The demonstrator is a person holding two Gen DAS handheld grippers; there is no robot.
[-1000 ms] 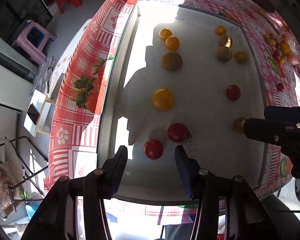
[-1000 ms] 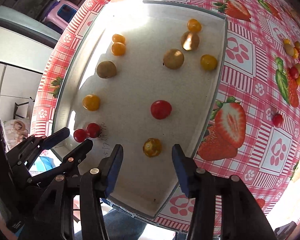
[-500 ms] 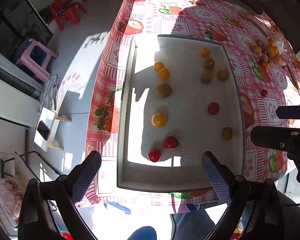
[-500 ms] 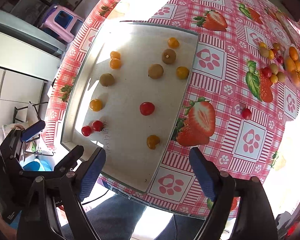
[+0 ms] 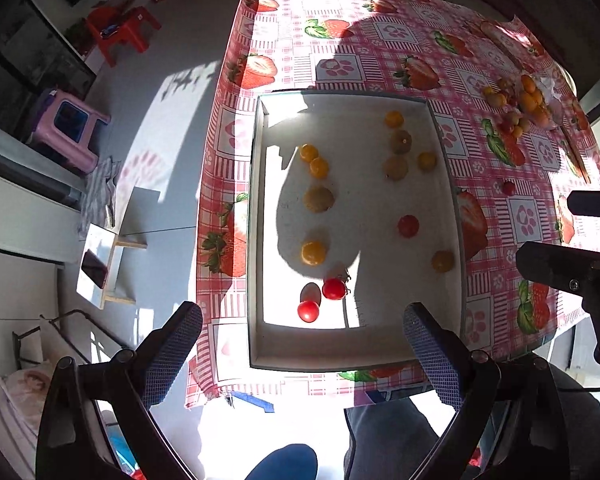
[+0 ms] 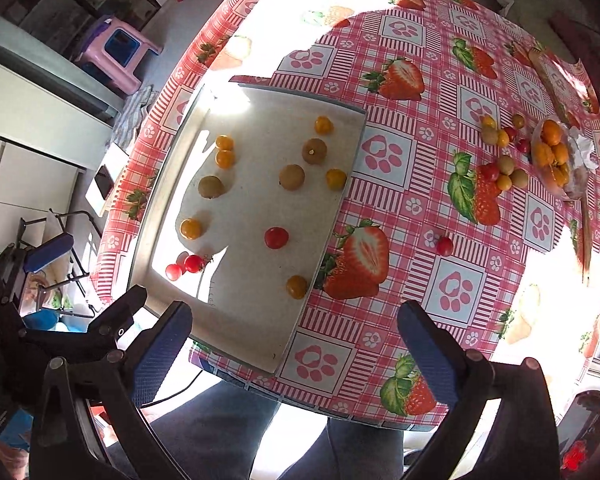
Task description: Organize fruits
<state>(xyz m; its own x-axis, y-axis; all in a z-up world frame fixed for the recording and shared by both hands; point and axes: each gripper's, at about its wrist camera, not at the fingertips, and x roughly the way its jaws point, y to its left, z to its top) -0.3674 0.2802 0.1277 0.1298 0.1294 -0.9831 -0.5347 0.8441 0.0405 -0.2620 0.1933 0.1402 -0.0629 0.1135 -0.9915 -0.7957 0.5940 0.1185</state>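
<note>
A white tray [image 5: 256, 240] lies on the strawberry-print tablecloth and holds several small red, yellow and brown-green fruits. Two red tomatoes [image 5: 309, 311] sit by its near edge, also in the right wrist view [image 6: 174, 272]. One red tomato [image 6: 444, 245] lies loose on the cloth, right of the tray [image 6: 332, 216]. A pile of loose fruits [image 6: 504, 160] lies at the far right. My left gripper [image 5: 300, 356] is wide open and empty, held high above the tray's near edge. My right gripper [image 6: 296, 354] is wide open and empty, high above the table's near edge.
A clear bowl of orange fruits [image 6: 552, 152] stands by the pile at the far right. The table edge [image 5: 220, 184] drops to the floor on the left, where a pink stool [image 5: 70, 128] and a red chair [image 5: 120, 28] stand. The person's legs [image 6: 260, 420] are below.
Both grippers have opened wide and risen well above the tray. A red tomato that lay between the left fingers, and a yellow fruit between the right fingers, stay in the tray.
</note>
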